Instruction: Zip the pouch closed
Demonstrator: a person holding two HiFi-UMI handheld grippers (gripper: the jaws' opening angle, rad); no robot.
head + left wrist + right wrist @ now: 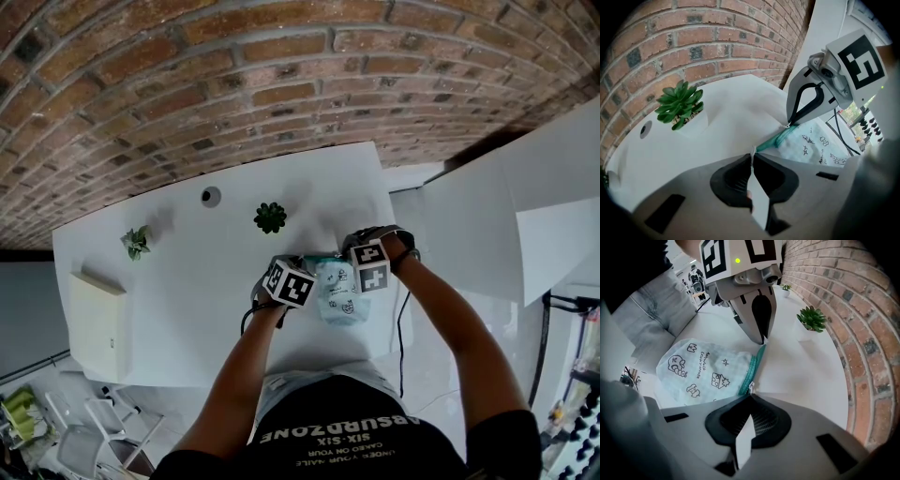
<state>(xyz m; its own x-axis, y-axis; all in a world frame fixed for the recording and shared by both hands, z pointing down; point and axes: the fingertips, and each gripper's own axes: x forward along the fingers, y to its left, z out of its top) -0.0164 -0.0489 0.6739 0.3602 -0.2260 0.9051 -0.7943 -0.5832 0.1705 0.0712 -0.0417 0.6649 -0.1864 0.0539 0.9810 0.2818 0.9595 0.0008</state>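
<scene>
A pale blue pouch (337, 298) printed with cartoon figures lies on the white table (187, 309) near its front edge. Its teal zipper edge (753, 364) runs between my two grippers. At one end of that edge my left gripper (752, 158) is shut on the pouch's corner, with fabric showing between its pads. My right gripper (751, 393) is shut on the small metal zipper pull (750, 387) at the other end. In the head view the left gripper (302, 266) is at the pouch's left top corner and the right gripper (350, 259) at its right.
A small potted succulent (270, 217) stands behind the pouch, and a second plant (137, 241) further left. A grey round fitting (211, 196) is set in the tabletop. A cream box (97, 314) lies at the table's left end. A brick wall (234, 84) runs behind the table.
</scene>
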